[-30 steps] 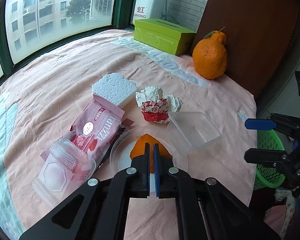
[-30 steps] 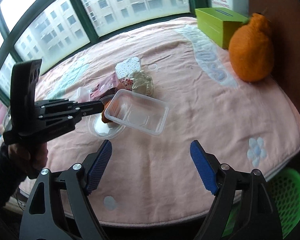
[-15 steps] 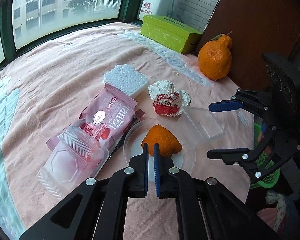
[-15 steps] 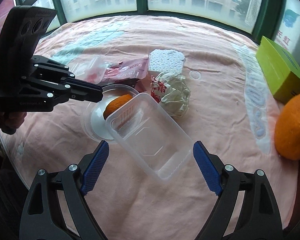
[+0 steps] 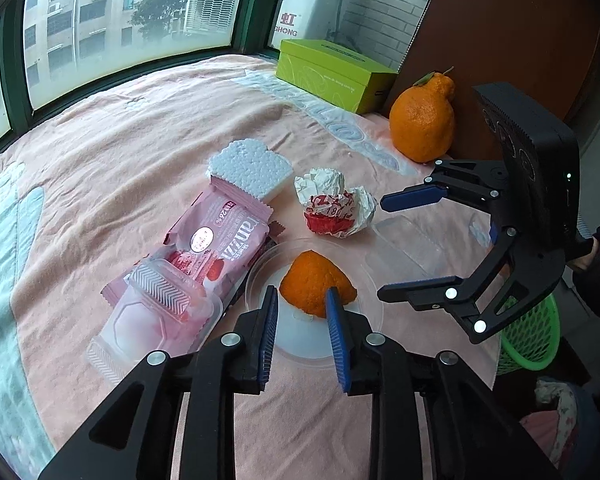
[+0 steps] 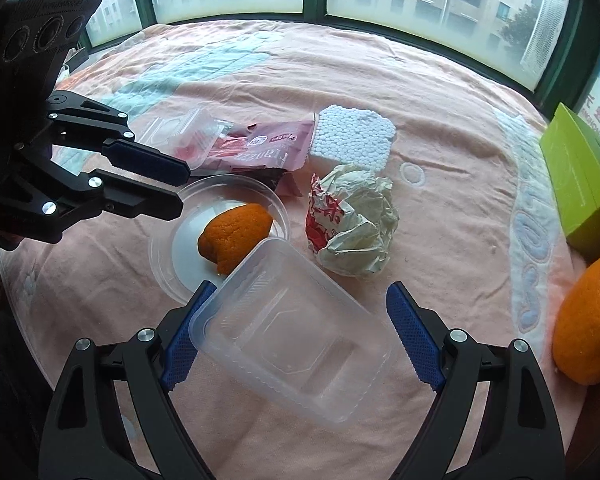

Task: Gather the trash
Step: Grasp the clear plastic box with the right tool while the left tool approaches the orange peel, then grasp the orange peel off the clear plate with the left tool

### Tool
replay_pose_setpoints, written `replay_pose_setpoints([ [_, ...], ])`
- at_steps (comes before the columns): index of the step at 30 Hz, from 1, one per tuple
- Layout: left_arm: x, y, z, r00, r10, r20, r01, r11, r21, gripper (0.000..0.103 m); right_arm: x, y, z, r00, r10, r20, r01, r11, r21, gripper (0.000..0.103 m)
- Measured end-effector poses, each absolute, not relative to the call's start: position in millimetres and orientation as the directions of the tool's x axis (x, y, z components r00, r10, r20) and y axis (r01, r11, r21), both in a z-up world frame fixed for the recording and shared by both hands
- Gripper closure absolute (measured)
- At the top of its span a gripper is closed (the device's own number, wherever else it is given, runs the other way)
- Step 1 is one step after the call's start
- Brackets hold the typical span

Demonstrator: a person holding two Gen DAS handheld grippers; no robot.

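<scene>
A piece of orange peel (image 5: pixel 316 284) lies on a round clear lid (image 5: pixel 300 344). My left gripper (image 5: pixel 302 294) hovers at its near side with jaws opening, a narrow gap between them and nothing pressed. A clear rectangular plastic container (image 6: pixel 292 328) rests partly on the lid's rim (image 6: pixel 172 248). My right gripper (image 6: pixel 300 288) stands open astride it; the left finger is at its rim, the right finger apart from it. Behind lie a crumpled red-and-white paper wrapper (image 6: pixel 352 232), a pink snack wrapper (image 5: pixel 220 236), a white foam block (image 5: pixel 248 168) and a clear blister tray (image 5: pixel 152 312).
All of it lies on a pink cloth-covered table (image 5: pixel 120 152). A whole orange fruit (image 5: pixel 422 124) and a green tissue box (image 5: pixel 332 76) stand at the far right by a brown panel. A green mesh basket (image 5: pixel 532 340) sits below the table's right edge. Windows run behind.
My left gripper's jaws have parted from fully shut. The right gripper swung in from the table's right edge, rolled, and now straddles the clear container.
</scene>
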State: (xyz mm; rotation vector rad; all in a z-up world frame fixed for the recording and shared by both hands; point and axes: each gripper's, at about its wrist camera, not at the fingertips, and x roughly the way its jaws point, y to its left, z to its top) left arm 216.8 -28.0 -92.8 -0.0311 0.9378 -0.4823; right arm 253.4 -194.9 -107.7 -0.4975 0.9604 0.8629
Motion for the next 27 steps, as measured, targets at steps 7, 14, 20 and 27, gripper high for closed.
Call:
replay_pose_setpoints([
  [7, 218.2, -32.2, -95.3, 0.486, -0.407, -0.773, 0.391, 0.893, -0.224, 0.065, 255.1, -206.4, -109.5, 0.292, 0.430, -0.855, -0.777, 0.627, 0.050, 0.015],
  [14, 219.4, -35.5, -98.1, 0.488, -0.397, -0.778, 0.392, 0.896, -0.211, 0.060, 253.5, -215.2, -110.9, 0.315, 0.425, -0.848, -0.748, 0.662, 0.054, 0.010],
  [20, 222.5, -36.2, -99.6, 0.483, -0.400, -0.779, 0.397, 0.893, -0.212, 0.059, 250.9, -220.4, -118.7, 0.309, 0.431, -0.848, -0.735, 0.674, 0.075, 0.007],
  [27, 226.6, -37.2, -104.4, 0.474, -0.394, -0.787, 0.391, 0.895, -0.213, 0.058, 254.5, -219.0, -116.4, 0.310, 0.433, -0.847, -0.735, 0.673, 0.075, 0.021],
])
